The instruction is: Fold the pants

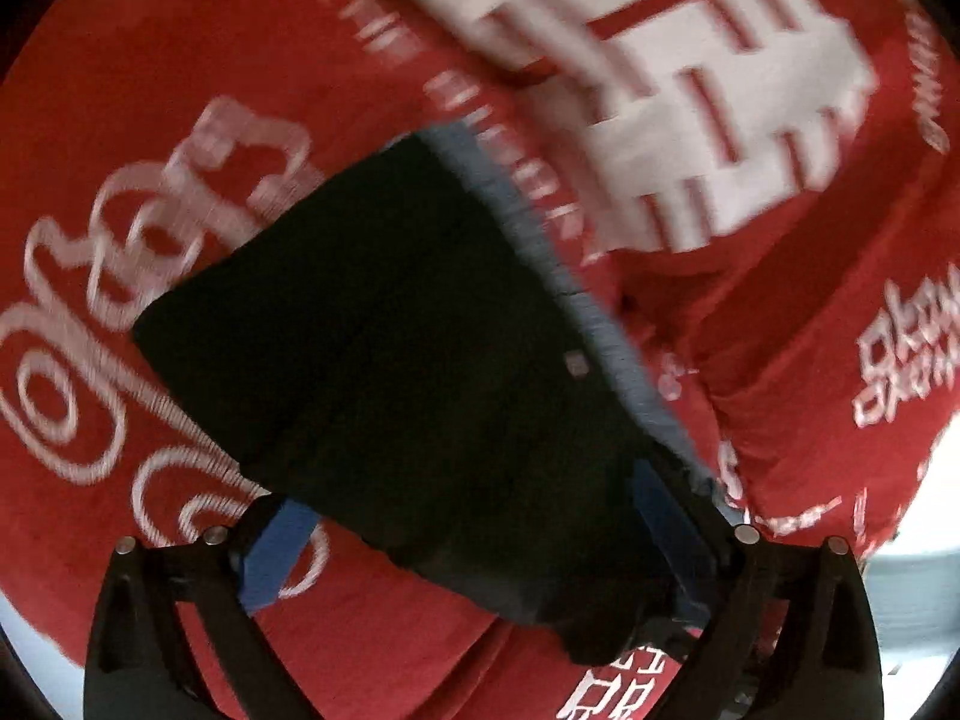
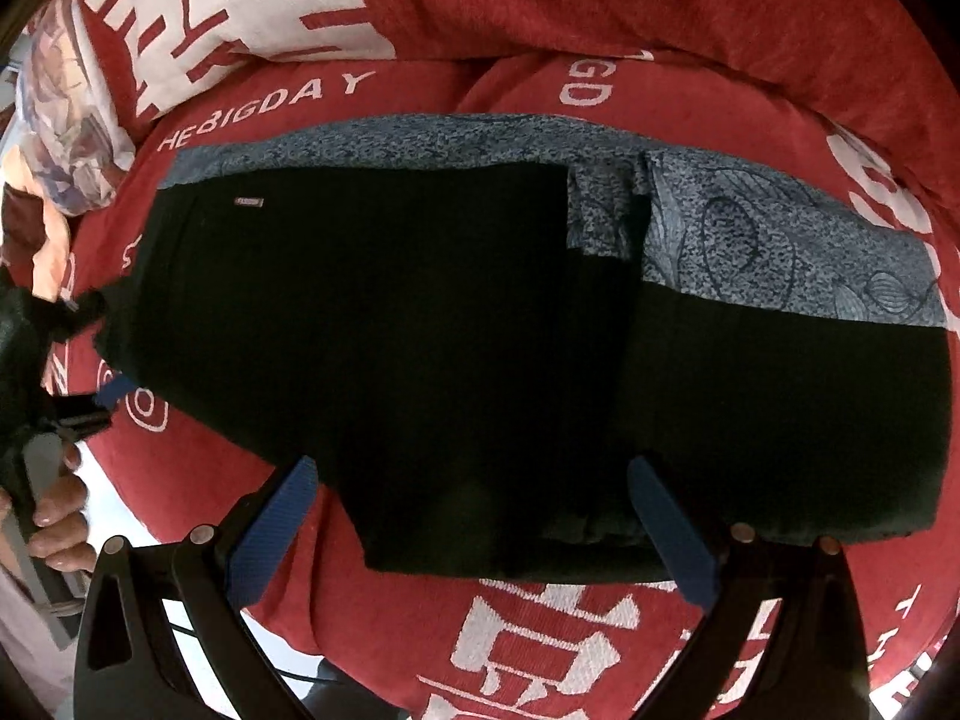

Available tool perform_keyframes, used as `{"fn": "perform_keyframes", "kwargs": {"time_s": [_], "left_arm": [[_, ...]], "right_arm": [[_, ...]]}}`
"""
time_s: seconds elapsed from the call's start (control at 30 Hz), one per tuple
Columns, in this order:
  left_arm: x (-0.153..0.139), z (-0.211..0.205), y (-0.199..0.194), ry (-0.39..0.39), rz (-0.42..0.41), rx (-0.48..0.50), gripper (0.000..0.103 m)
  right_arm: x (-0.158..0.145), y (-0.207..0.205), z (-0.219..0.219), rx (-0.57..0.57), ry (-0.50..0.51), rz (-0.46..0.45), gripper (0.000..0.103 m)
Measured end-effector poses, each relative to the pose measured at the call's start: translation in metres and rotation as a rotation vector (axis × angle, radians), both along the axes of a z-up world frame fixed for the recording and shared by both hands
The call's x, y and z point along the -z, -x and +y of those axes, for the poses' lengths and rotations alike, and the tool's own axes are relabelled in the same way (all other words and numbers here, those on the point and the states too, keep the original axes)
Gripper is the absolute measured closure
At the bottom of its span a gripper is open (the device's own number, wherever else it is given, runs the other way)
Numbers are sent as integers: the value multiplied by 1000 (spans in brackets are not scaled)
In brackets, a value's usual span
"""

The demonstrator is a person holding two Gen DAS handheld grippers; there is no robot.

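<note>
- pants [image 2: 384, 324]: black, lying flat on a red bedspread [image 2: 600, 12] with white lettering; surface looks like a bed, soft and puckered, not a bench.
- in the right wrist view the pants already lie in a broad doubled block, with a second black layer running off to the right [image 2: 780, 408]. a small label [image 2: 249, 202] sits near the top left corner.
- a grey-blue patterned cloth [image 2: 780, 240] shows along the far edge and at the right; cannot tell if it is lining of the pants or a separate piece underneath.
- right gripper [image 2: 474, 534]: fingers spread wide, blue pads [image 2: 273, 528] either side of the near edge of the pants, clasping nothing.
- left gripper [image 1: 474, 546]: fingers also spread apart, straddling the near corner of the pants; left view is motion-blurred. nothing is gripped as far as it shows.
- the person's left hand [image 2: 57, 516] on its gripper is visible at the left margin of the right view.
- handling judgement: light, limp fabric, no stiffness; it will sag and drag on the bedspread rather than slide cleanly. not fragile.
- where to hold: pinch all layers together at the near edge or at a corner, so the stack lifts as one and the lower layer is not left behind.
</note>
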State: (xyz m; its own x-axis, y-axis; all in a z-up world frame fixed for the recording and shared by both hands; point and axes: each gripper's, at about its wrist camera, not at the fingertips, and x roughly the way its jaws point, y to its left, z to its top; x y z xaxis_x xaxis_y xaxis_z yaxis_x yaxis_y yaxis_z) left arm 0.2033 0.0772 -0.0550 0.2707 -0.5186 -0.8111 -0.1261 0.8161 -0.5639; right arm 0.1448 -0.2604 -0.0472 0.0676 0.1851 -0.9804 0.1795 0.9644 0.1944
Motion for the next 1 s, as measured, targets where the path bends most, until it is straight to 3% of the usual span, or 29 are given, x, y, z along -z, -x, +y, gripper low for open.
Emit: {"fn": "perform_keyframes", "kwargs": {"time_s": [0.07,0.13,0.17,0.2,0.23,0.27,0.3,0.37,0.43,0.57,0.6,0.7,1.0], "left_arm": [[0,-6,-4,-56,-27,33,3],[20,-9,-13,-158,57,47,5],[29,-10,-15,-197,100,48,14],[27,-14,-17,-243,95,50,14],[20,-21,-17,-284,74,58,22],[16,-30,-17,-371,64,77,42],[15,-36,-16,-454,62,94,50],[12,-42,-13,-513,33,112,57],[5,-55,-6,-606,-59,175,59],[1,-94,26,-886,-295,400,60],[0,-99,30,-921,-331,432,60],[-1,-96,37,-958,-361,480,60],[1,-94,39,-936,-366,479,60]], "right_arm": [[0,1,-1,-4,-4,-2,0],[1,0,1,-25,1,8,0],[1,-1,2,-33,3,16,0],[-1,-4,3,-48,6,32,0],[-3,-6,4,-56,6,42,0],[-7,-9,4,-60,1,49,0],[-12,-16,3,-63,-19,56,0],[-25,-33,4,-71,-70,57,0],[-41,-59,9,-91,-107,39,0],[-70,-121,37,-160,-209,-8,0],[-74,-139,51,-187,-258,-5,0],[-64,-173,103,-283,-354,101,0],[-22,-194,247,-618,-282,275,0]]}}
